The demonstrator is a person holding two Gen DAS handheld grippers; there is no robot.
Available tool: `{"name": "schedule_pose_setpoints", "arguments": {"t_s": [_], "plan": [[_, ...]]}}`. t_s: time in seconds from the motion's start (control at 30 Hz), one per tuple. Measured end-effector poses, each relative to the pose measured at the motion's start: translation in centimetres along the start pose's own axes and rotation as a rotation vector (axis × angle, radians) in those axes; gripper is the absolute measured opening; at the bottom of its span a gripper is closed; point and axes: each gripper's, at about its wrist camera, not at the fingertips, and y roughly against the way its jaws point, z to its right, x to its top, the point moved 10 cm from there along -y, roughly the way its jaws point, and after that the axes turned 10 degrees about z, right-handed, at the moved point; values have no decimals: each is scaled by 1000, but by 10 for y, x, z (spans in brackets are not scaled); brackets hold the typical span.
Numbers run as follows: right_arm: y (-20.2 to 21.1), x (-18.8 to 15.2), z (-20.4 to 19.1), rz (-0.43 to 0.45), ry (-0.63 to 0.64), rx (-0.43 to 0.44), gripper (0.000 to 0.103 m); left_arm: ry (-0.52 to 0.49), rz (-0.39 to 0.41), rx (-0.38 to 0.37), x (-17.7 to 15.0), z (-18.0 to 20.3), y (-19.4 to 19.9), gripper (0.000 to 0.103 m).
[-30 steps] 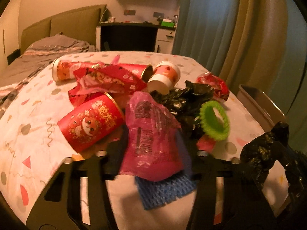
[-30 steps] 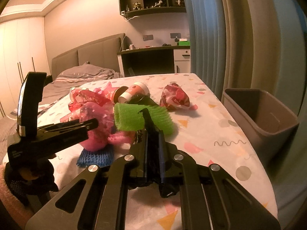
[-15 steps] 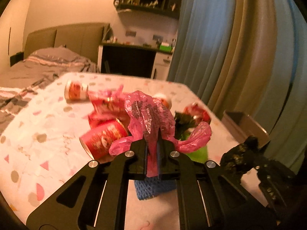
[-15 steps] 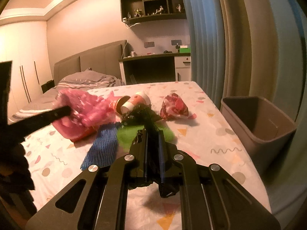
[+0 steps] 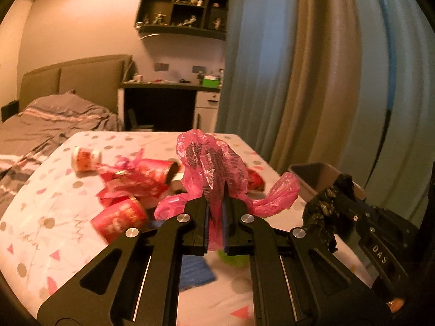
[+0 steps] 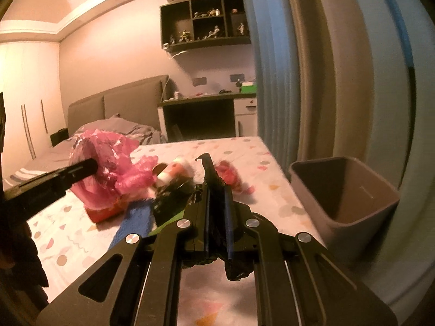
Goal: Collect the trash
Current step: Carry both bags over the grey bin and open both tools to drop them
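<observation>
My left gripper is shut on a crumpled pink plastic bag, held up above the table; the same bag shows at the left of the right wrist view. My right gripper is shut on a crumpled black plastic bag, which also shows at the right of the left wrist view. On the patterned tablecloth below lie red paper cups, red wrappers, a blue mesh piece and a green item. A grey bin stands open at the table's right edge.
Curtains hang close behind the bin on the right. A bed lies at the far left, a dark desk and a wall shelf at the back. A white-rimmed cup lies among the trash.
My left gripper closed on the pink bag and lifted it off the table. My right gripper rose with the black bag, and the green item dropped below its fingers.
</observation>
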Motion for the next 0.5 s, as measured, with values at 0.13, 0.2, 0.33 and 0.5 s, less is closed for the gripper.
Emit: {"name": "schedule_pose_setpoints", "arguments": {"t_s": [0.13,0.2,0.33,0.5], "plan": [[3,13,19,29,6,-35,10,-17,2,-40,3,26,-13,6],[3,21,34,48,7,-61,10,-21,1,-68,3,42,-21,6],[2,34,72,85,7,-138,10,-31,0,-115,6,73,-39,6],[-5,48,117,120,6,-225,10,-39,22,-175,14,117,-66,6]]}}
